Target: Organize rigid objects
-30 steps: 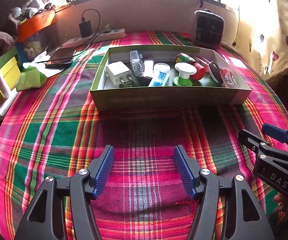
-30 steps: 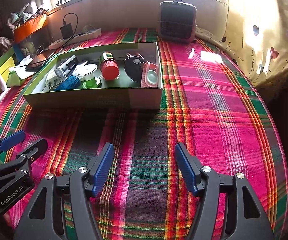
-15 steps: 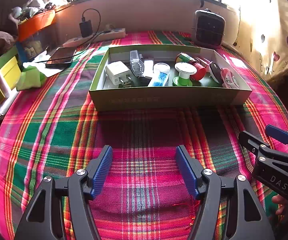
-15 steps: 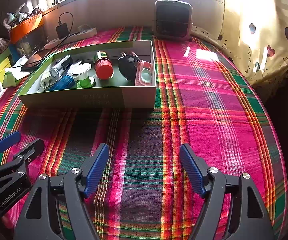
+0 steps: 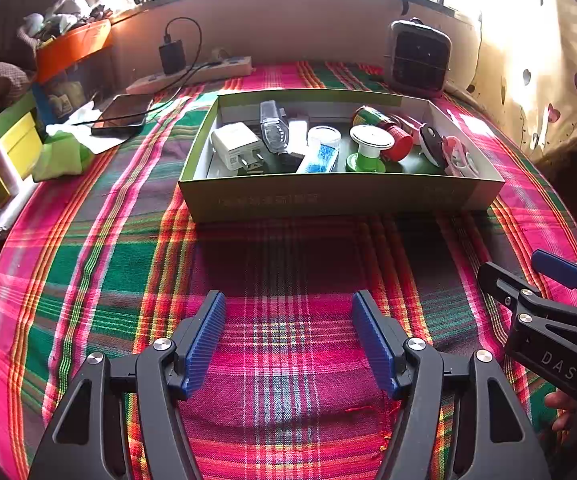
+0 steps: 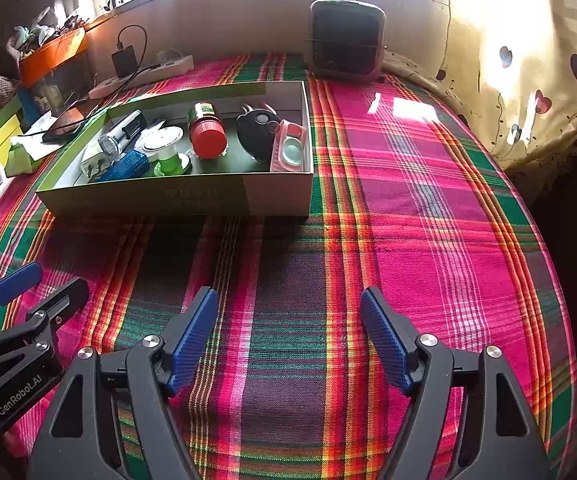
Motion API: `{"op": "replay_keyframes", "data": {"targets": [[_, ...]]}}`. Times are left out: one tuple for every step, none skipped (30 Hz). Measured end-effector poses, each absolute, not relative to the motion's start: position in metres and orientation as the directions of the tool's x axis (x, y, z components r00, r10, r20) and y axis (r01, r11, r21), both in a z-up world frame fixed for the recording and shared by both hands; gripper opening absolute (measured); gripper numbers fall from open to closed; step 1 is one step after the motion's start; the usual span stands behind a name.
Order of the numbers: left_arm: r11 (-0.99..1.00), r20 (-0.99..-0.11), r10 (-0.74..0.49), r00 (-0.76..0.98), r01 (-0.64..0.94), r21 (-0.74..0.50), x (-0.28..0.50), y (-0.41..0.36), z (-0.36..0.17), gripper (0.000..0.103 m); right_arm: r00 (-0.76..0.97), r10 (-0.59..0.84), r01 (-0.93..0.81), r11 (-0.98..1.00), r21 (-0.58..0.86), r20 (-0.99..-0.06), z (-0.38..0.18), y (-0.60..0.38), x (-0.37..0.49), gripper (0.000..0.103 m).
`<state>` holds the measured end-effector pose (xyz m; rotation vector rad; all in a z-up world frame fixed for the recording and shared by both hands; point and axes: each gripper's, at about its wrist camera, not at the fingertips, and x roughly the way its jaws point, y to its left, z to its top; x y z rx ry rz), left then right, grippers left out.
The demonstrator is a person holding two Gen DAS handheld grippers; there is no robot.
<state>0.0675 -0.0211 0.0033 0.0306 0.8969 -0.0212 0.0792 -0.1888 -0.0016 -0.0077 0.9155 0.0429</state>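
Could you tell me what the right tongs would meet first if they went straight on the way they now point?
Most likely the bare plaid cloth: the open, empty right tongs tilt down toward it, short of the box.

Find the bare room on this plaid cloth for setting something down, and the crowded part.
Free: the cloth between box and curtain, and between box and both tongs. Crowded: inside the box, and left by the phone.

Bare cloth [image 6: 408, 216] lies open before and right of the box [image 6: 176, 196]; a heater [image 6: 344, 40] stands behind it, clutter [image 5: 28, 152] left.
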Motion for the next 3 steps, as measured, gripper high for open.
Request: {"op": "replay_keyframes", "data": {"targets": [[0.999,-0.782,-0.005,0.624,0.031,0.018,0.0675,-0.0212,0.0033,0.065,0.609,0.034,-0.04,0.999,0.012,-0.793,-0.0016,-0.1888,0.0792,0.074],[0.999,-0.782,-0.005,0.624,0.031,0.018,0.0675,-0.0211,0.0033,0.065,0.609,0.034,-0.04,0.999,0.012,-0.793,-0.0017,-0.1889,0.0792,0.074],[0.999,-0.782,-0.005,0.624,0.031,0.018,0.0675,-0.0211,0.0032,0.065,0.609,0.034,-0.04,0.999,0.012,-0.793,-0.0016,-0.1888,0.0792,0.074]]}}
